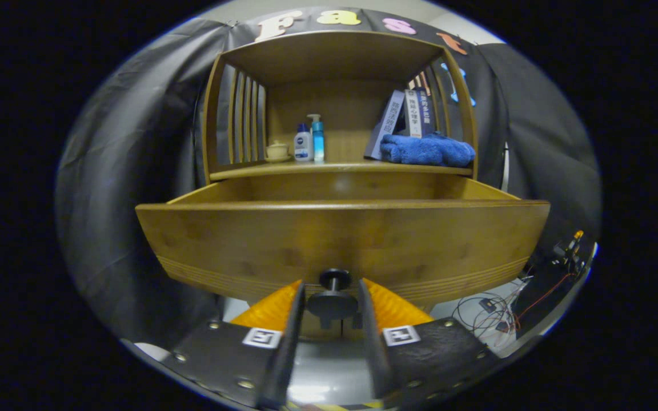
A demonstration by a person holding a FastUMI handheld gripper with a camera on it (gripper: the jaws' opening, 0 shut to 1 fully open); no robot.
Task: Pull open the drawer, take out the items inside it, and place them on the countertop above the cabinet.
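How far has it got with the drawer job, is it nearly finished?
Only the first step looks done: the drawer stands pulled out from the cabinet. The gripper has its fingers on either side of the drawer's knob; whether they press on it is unclear. The drawer's inside is hidden behind its front panel, so taking items out and setting them on the countertop is all left.
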